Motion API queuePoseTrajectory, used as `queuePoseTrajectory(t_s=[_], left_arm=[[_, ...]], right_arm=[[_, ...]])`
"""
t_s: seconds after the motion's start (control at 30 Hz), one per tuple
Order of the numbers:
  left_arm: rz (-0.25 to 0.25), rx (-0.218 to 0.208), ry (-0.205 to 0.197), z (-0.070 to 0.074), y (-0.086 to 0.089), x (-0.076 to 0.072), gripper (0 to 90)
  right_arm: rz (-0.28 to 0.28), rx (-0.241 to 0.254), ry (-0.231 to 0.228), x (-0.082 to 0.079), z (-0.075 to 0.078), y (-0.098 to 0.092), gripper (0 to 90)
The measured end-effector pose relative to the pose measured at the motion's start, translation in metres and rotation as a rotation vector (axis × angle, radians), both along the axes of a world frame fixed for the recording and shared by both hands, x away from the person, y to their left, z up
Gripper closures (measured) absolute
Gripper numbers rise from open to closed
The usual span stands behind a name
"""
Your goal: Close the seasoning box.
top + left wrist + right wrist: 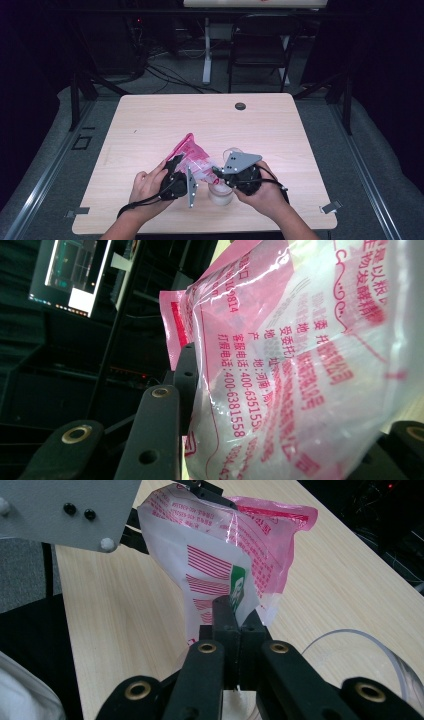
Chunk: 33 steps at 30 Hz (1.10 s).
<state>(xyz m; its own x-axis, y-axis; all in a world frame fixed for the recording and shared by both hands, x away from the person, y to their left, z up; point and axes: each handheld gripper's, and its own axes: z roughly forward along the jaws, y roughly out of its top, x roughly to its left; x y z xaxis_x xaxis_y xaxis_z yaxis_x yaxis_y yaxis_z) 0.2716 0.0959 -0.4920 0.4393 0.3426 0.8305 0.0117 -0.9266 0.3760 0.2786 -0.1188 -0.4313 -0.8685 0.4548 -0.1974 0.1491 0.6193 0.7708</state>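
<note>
So both claws are sitting on the same pink and white bag (pixel 192 156), which is hanging in the air just above the near middle of the wooden surface (pixel 150 125).

The left claw (pixel 175 165) is coming at the bag from its left side. In the left gripper view the bag (pixel 300 365) is sitting right between the two jaws, bulging over the left one and covering most of the right one, so it is looking like the left claw (pixel 280 405) is clamping partway closed on the fat part of the bag. Its jaws are standing fairly wide because the bag is thick there.

The right claw (pixel 216 171) is reaching in from the bag's right side. In the right gripper view the right claw (pixel 239 625) is squeezing fully together, pinching a lower corner of the bag (pixel 220 555) near the little green patch, with the rest of the bag rising up and away from the jaws.

Just below the bag, towards the person, a small white cup (pixel 220 194) is standing on the surface, between the two hands. A clear round rim (pixel 360 650) is also showing just right of the pinched corner of the bag.
</note>
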Motion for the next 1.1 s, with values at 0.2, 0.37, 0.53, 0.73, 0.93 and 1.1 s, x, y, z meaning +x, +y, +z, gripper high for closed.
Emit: queuePoseTrajectory(t_s=[0.2, 0.37, 0.53, 0.73, 0.93, 1.1], left_arm=[[0.011, -0.039, 0.025, -0.003, 0.003, 0.002, 67.2], [0.027, -0.082, 0.048, -0.007, 0.005, 0.003, 67.2], [0.043, -0.161, 0.074, -0.011, 0.008, 0.006, 67.2], [0.048, -0.216, 0.094, -0.017, 0.01, 0.006, 67.4], [0.067, -0.267, 0.14, -0.023, 0.014, 0.006, 67.7], [0.075, -0.306, 0.173, -0.024, 0.017, 0.006, 67.9]], right_arm=[[0.003, -0.001, -0.004, 0.0, 0.001, 0.003, 90.0], [0.005, -0.01, -0.003, 0.001, 0.001, 0.005, 90.0], [0.011, -0.005, -0.003, 0.002, 0.0, 0.008, 90.0], [0.013, -0.013, -0.003, 0.002, -0.001, 0.01, 90.0], [0.014, -0.017, -0.004, 0.003, -0.002, 0.014, 90.0], [0.021, -0.022, -0.005, 0.004, -0.002, 0.017, 90.0]])
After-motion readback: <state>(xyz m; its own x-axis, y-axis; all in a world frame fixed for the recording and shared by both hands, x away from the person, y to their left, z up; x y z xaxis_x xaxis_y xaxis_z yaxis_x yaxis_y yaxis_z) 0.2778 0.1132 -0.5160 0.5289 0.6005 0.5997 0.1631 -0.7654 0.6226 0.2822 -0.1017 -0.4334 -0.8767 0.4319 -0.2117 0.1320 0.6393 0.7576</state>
